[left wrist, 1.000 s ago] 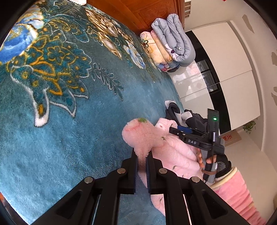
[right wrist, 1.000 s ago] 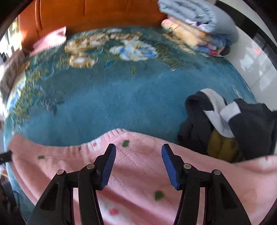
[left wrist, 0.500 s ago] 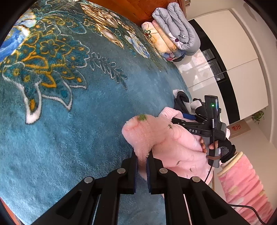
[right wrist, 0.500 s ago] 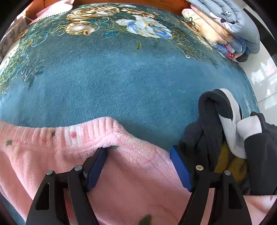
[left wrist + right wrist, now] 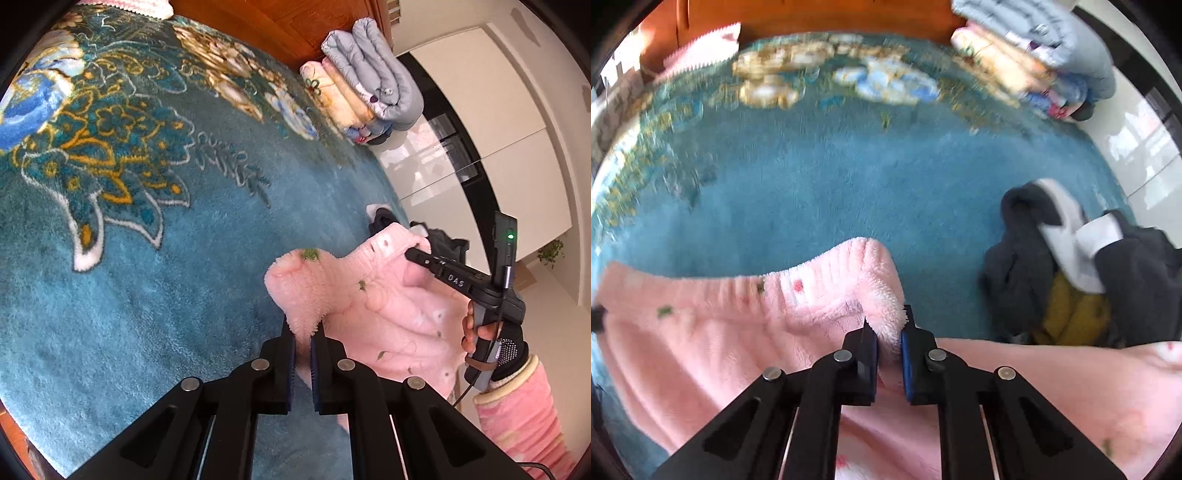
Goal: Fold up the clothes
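Both grippers are clamped on the fluffy pink fleece garment [image 5: 373,306] lying on the teal floral plush blanket [image 5: 166,258]: left gripper [image 5: 302,354] and right gripper [image 5: 889,341] each pinch its ribbed edge.

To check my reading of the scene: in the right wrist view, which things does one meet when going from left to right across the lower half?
Pink fleece garment → right gripper shut on its edge → dark clothes pile.
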